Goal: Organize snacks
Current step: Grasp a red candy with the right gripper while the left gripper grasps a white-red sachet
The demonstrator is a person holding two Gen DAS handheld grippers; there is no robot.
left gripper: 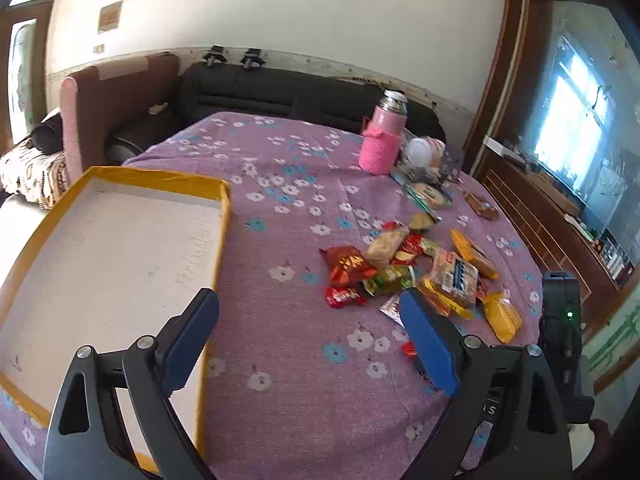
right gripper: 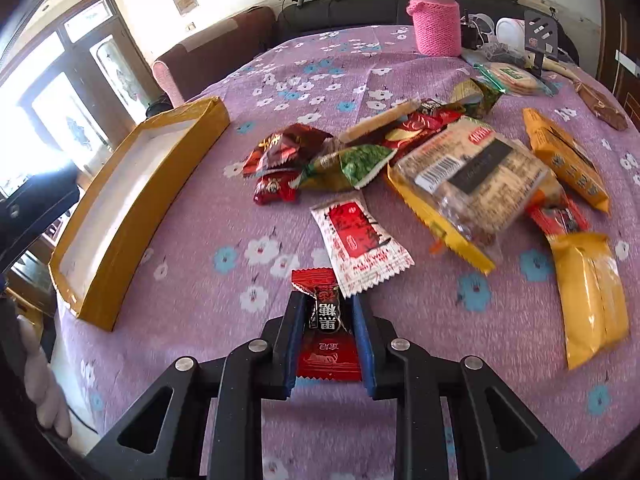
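Observation:
A pile of wrapped snacks (left gripper: 420, 272) lies on the purple flowered tablecloth, right of a shallow yellow-rimmed tray (left gripper: 224, 216) with a white bottom. My left gripper (left gripper: 308, 340) is open and empty above the cloth between tray and pile. My right gripper (right gripper: 326, 304) is shut on a small red and black candy packet (right gripper: 326, 320) at the near edge of the pile (right gripper: 460, 168); a white and red sachet (right gripper: 360, 248) lies just beyond it. The tray (right gripper: 100, 276) shows at the left in the right wrist view. The right gripper body (left gripper: 560, 320) shows at the right in the left wrist view.
A pink knit-covered flask (left gripper: 382, 140) stands at the table's far side, also in the right wrist view (right gripper: 436, 20), with small clutter (right gripper: 504, 40) beside it. A black sofa (left gripper: 280, 88) and a maroon armchair (left gripper: 104, 112) stand behind the table.

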